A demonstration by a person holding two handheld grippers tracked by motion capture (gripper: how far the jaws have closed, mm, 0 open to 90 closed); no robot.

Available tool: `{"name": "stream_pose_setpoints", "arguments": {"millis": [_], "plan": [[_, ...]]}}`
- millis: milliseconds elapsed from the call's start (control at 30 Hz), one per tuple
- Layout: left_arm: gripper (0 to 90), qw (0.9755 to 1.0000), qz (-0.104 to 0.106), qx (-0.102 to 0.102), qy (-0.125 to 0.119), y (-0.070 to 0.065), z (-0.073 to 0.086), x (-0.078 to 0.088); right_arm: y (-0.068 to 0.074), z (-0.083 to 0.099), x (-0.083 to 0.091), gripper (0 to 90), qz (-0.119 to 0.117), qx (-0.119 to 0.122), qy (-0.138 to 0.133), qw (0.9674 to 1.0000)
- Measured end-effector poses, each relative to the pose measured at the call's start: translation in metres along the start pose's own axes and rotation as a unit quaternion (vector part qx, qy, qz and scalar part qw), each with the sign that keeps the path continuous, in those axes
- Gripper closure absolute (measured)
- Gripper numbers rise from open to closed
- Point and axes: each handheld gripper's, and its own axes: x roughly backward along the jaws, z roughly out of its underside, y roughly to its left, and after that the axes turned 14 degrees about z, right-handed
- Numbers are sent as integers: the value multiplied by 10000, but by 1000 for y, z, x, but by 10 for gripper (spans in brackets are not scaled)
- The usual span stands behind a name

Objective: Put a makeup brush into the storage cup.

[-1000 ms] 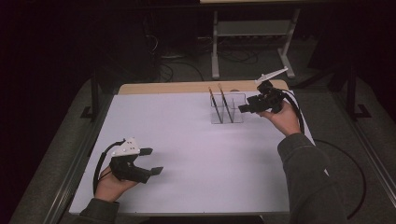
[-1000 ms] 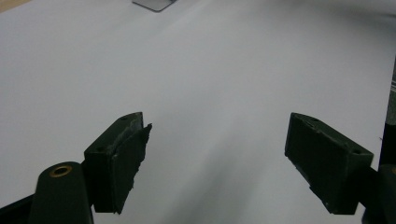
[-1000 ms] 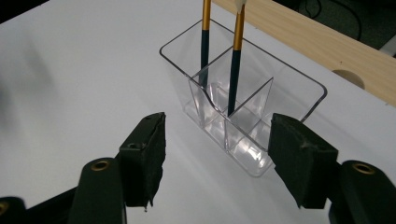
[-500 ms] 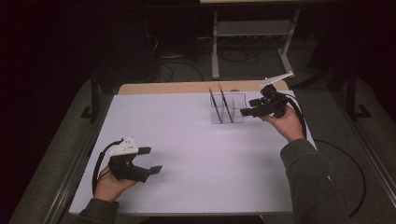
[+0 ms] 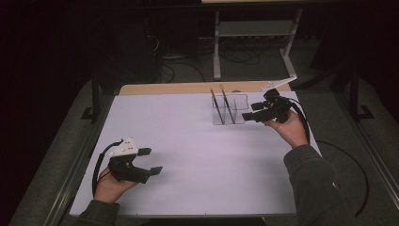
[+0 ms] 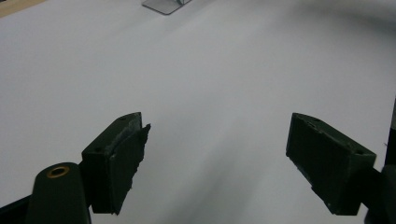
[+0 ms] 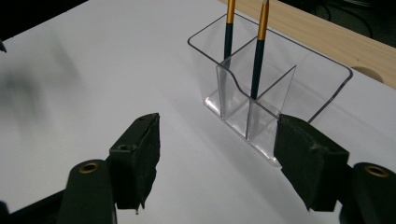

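The right gripper [image 5: 248,114] is hovering just beside the clear holder [image 5: 230,109] with two pencils [image 7: 258,51] at the table's [image 5: 197,141] far side, its empty fingers [image 7: 140,154] just opening wider. The left gripper [image 5: 151,161] is resting near the front edge, fingers wide apart, empty.

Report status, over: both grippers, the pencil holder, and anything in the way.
Right gripper open, jaws just widening, nothing between them, beside clear holder. Two pencils upright inside. Left gripper open, empty, near front edge. No obstruction seen.
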Motion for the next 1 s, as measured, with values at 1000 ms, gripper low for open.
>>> {"name": "stream_pose_setpoints", "arguments": {"millis": [1000], "plan": [[186,10000,-62,27,-71,2,1,5,8,24,10,271,-43,-115,34,9999]]}}
